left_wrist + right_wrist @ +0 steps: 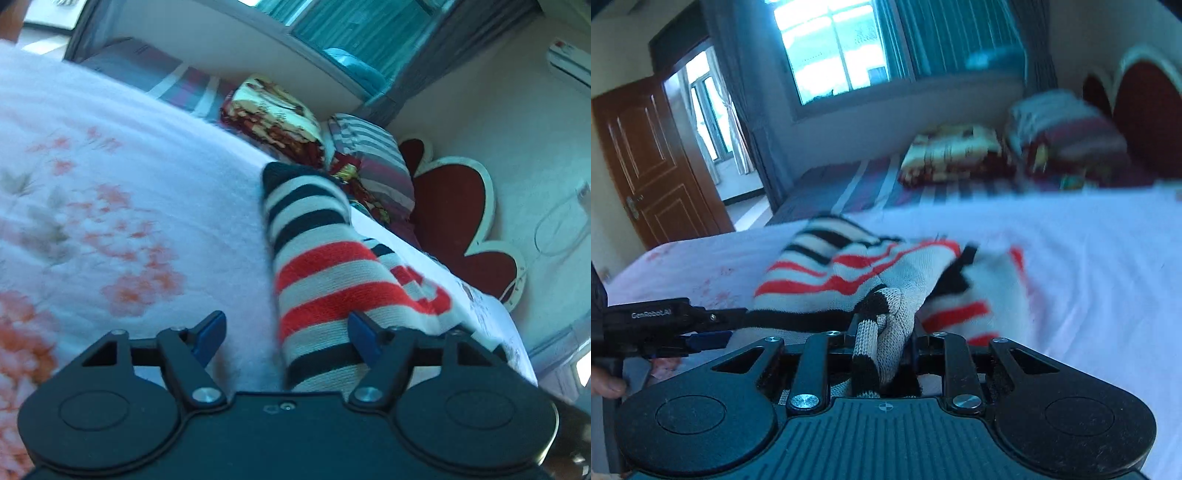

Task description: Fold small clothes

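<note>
The striped knit garment (871,266) lay bunched on the white floral bedspread (110,184), near the middle of the bed, with 1 edge drawn toward the right gripper (882,343). That gripper's jaws were closed tight on a gathered fold of the knit, which filled the gap between them. The left gripper (286,332) stood wide open; its right blue fingertip (364,326) touched the garment, its left fingertip lay over bare bedspread, and it held nothing. In the right wrist view it reached in from the left, beside the garment's lower edge.

Judgement: the fold was under way. To do it well, the left gripper should take the free edge level with the held one, so both corners travel together and the stripes align.

No containers were visible; only folded blankets (273,118) and a red headboard (454,206) beyond.
</note>
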The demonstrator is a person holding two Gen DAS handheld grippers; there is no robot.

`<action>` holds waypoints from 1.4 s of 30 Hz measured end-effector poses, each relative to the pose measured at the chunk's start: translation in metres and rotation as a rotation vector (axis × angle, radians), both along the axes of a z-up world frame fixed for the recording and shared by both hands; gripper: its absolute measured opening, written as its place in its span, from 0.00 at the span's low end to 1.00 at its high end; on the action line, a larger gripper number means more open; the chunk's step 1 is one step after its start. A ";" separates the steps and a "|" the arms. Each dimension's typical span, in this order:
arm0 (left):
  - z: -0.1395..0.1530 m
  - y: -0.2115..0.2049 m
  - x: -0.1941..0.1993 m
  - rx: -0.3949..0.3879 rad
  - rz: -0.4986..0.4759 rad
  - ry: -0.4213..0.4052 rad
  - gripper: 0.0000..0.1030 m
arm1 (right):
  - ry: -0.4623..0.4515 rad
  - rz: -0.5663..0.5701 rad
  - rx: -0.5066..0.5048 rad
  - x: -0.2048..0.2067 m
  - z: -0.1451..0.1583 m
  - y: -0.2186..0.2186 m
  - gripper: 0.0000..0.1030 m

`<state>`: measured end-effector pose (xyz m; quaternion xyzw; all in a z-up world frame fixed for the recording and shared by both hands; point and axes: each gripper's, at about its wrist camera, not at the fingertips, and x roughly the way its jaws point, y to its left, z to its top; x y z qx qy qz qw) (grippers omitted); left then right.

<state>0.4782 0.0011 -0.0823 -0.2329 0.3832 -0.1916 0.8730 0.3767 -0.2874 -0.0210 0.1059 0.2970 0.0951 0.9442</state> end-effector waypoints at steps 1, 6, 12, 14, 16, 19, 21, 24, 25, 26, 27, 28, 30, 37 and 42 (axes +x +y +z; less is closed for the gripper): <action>0.003 -0.008 0.000 0.010 -0.014 -0.014 0.62 | -0.024 -0.007 -0.025 -0.005 0.005 -0.004 0.22; 0.002 -0.058 0.001 0.232 -0.056 -0.034 0.69 | 0.079 -0.037 -0.011 -0.004 -0.024 -0.030 0.22; 0.001 -0.060 -0.007 0.276 -0.054 -0.063 0.75 | 0.126 -0.045 0.170 -0.001 -0.058 -0.053 0.29; 0.003 -0.053 -0.003 0.242 -0.064 -0.042 0.72 | 0.101 -0.063 0.209 -0.005 -0.049 -0.062 0.44; 0.010 -0.046 0.000 0.202 -0.064 -0.048 0.64 | 0.046 -0.107 0.236 -0.008 -0.039 -0.075 0.50; 0.017 -0.044 0.006 0.216 -0.065 -0.068 0.61 | 0.029 -0.134 0.246 0.003 -0.026 -0.090 0.49; 0.015 -0.048 0.016 0.221 -0.087 -0.050 0.61 | 0.033 -0.119 0.215 0.021 -0.022 -0.088 0.31; 0.003 -0.055 0.023 0.270 -0.111 -0.030 0.70 | 0.116 -0.102 0.145 0.052 -0.029 -0.078 0.08; 0.001 -0.054 0.023 0.277 -0.112 -0.031 0.72 | 0.175 -0.102 0.089 0.059 -0.038 -0.074 0.05; 0.000 -0.054 0.024 0.287 -0.109 -0.033 0.77 | 0.214 -0.107 0.043 0.061 -0.050 -0.071 0.04; -0.001 -0.054 0.024 0.291 -0.111 -0.032 0.78 | 0.215 -0.109 0.045 0.058 -0.058 -0.071 0.04; -0.001 -0.053 0.024 0.286 -0.113 -0.029 0.78 | 0.217 -0.116 0.052 0.057 -0.059 -0.073 0.05; 0.001 -0.051 0.023 0.282 -0.111 -0.027 0.73 | 0.224 -0.132 0.052 0.050 -0.058 -0.076 0.05; 0.024 -0.042 -0.034 0.235 -0.127 -0.091 0.63 | 0.046 -0.037 0.096 -0.024 -0.007 -0.069 0.05; 0.016 -0.043 -0.054 0.260 -0.113 -0.081 0.70 | 0.103 0.020 -0.029 -0.038 -0.025 -0.043 0.05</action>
